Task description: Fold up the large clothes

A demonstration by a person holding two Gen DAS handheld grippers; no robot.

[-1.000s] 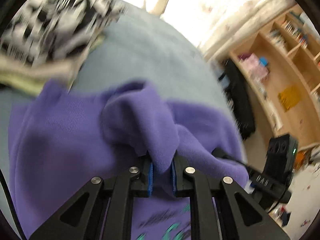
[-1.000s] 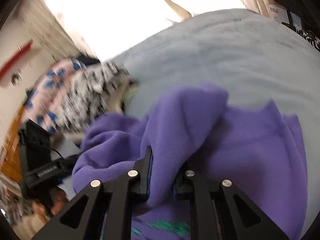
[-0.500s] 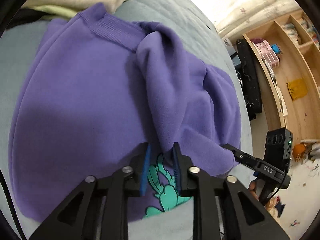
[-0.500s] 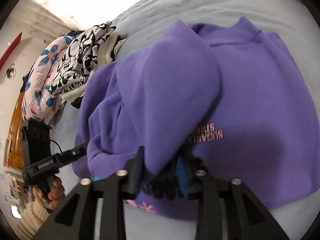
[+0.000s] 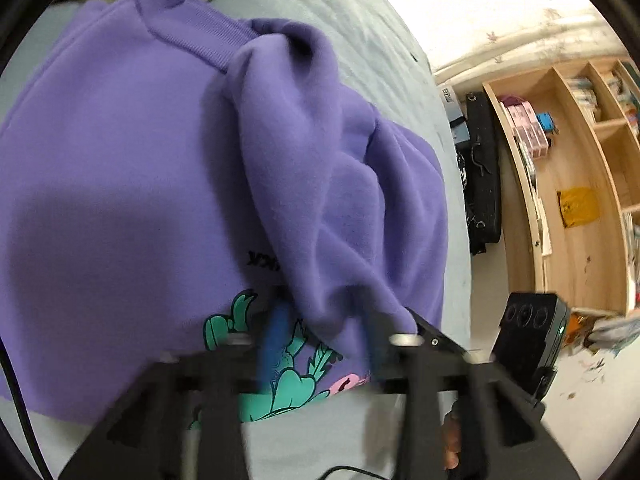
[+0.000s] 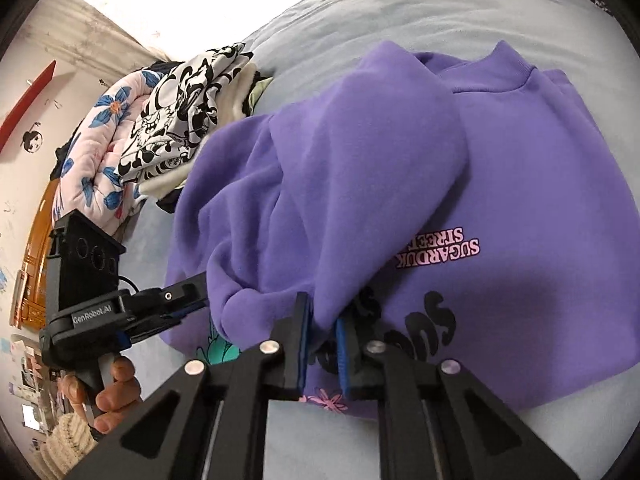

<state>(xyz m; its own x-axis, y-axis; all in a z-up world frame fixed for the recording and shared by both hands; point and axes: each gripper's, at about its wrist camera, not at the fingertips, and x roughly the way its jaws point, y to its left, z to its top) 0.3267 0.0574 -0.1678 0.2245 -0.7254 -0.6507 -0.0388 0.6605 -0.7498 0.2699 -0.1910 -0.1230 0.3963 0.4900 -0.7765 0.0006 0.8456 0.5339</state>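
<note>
A purple sweatshirt (image 5: 120,184) with a printed front lies flat on the grey bed cover (image 5: 360,28). Both sleeves are folded in over its chest. My left gripper (image 5: 324,336) is blurred and its jaws are opening; the end of one sleeve (image 5: 296,184) hangs loose between the blue pads. In the right wrist view my right gripper (image 6: 323,340) is closing, and its narrow gap pinches the tip of the other sleeve (image 6: 372,184) just above the printed letters (image 6: 436,248).
A pile of black-and-white patterned clothes (image 6: 180,120) and a floral quilt (image 6: 96,152) lie at the bed's far left. A wooden shelf unit (image 5: 580,200) and a black bag (image 5: 484,184) stand beside the bed. A hand (image 6: 116,388) holds the left gripper.
Both grippers brought the sleeves down across the sweatshirt's front toward its lower print. The left jaws have spread apart off the sleeve. The right jaws widened, then narrowed again on the sleeve tip.
</note>
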